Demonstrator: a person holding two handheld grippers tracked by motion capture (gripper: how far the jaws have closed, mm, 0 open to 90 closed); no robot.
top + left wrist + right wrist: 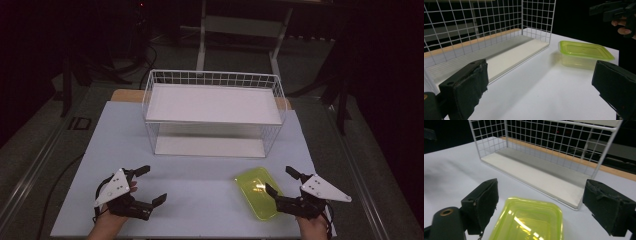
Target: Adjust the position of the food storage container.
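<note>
A translucent yellow-green container [252, 189] lies open side up on the white table, front right. My right gripper [281, 181] hovers at its near right corner. Its jaws stand wide apart, and the pads are off the container. In the right gripper view the container [531, 222] sits low between the black jaws of my right gripper [541, 207]. My left gripper [151, 185] is open over bare table at the front left, with nothing between its fingers. In the left gripper view the container [585, 52] lies ahead to the right, beyond my left gripper [541, 87].
A white wire rack [212, 107] with an upper and a lower shelf stands at the back of the table [200, 175]. Its open front faces me. The lower shelf [506, 55] and the rack's wire grid [536, 142] are close ahead. Dark floor surrounds the table.
</note>
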